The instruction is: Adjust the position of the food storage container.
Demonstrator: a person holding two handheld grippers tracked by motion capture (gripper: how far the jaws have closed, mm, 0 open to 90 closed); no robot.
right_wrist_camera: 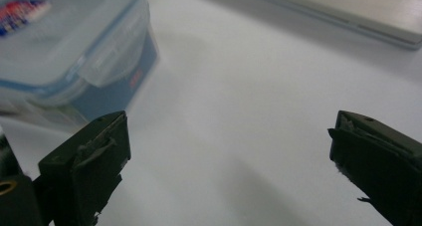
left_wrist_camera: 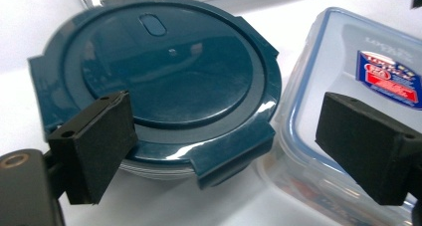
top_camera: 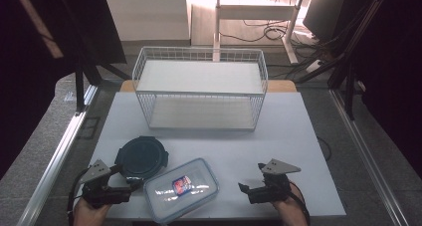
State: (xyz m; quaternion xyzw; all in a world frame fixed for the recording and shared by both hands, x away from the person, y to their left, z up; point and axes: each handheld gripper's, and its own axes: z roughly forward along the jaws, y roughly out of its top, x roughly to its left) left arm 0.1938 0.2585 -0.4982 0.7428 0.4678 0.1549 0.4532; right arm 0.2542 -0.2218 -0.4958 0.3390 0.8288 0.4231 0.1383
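Approach step is being judged as in hand: left gripper, jaws spread w/ nothing pinched, is being held just at round dark container, which is resting on tabletop beside rect. clear container. Right gripper is being held spread, apart. Next: a closing on the lid's rim tab is being called for.

1. We see a grey carpeted floor around the white table.
2. We note a white desk frame beyond, with loose cables beneath.
3. We see dark curtains on both sides, bright light far back.
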